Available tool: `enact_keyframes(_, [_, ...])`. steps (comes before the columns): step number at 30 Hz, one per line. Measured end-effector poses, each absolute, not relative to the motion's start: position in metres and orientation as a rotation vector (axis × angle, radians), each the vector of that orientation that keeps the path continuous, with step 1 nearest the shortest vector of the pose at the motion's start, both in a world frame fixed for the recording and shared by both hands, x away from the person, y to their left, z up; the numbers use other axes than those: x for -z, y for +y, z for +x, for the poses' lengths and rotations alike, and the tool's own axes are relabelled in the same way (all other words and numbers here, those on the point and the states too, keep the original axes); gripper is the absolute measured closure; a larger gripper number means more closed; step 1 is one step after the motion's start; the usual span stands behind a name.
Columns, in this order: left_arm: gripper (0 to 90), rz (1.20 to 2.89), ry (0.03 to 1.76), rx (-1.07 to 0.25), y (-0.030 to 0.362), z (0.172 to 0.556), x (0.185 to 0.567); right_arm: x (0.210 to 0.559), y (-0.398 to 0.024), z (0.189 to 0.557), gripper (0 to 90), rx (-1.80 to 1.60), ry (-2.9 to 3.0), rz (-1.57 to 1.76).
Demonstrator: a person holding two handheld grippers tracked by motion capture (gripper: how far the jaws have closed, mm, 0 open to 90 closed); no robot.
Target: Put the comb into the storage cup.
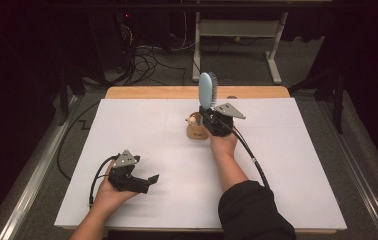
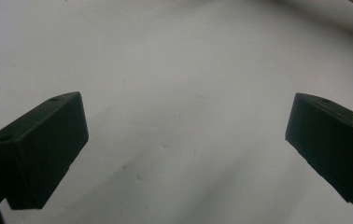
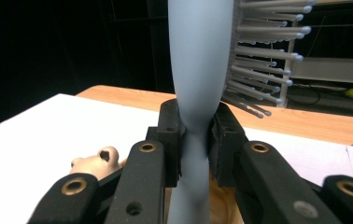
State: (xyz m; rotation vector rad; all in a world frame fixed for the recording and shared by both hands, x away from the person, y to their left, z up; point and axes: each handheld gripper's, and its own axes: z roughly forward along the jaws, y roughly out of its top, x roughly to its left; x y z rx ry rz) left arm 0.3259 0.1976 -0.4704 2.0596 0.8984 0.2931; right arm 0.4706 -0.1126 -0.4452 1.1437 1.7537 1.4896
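Note:
A pale blue hairbrush (image 1: 207, 90) stands upright above the table's middle, bristles facing right. My right gripper (image 1: 212, 118) is shut on its handle; in the right gripper view the handle (image 3: 194, 140) is pinched between both jaws, with the bristles (image 3: 258, 51) fanning to the right. A small tan wooden figure (image 1: 195, 126) sits on the table just left of and below that gripper, and its head (image 3: 97, 161) peeks out beside the jaws. My left gripper (image 1: 147, 181) rests at the front left, open, with bare white table (image 2: 184, 135) between its fingers (image 2: 39, 149).
A white sheet (image 1: 167, 150) covers the table, with a wooden edge (image 1: 152, 92) along the far side. Beyond it lie floor cables (image 1: 147, 60) and a white desk frame (image 1: 237, 30). A metal rail (image 1: 32, 180) runs along the left.

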Motion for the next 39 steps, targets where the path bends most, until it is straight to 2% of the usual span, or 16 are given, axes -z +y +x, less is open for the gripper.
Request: enact_keyframes(39, [0.0,2.047,0.902,-0.283,0.199,0.326,0.47,0.444,-0.128,0.48,72.8,-1.482,1.758,1.233])
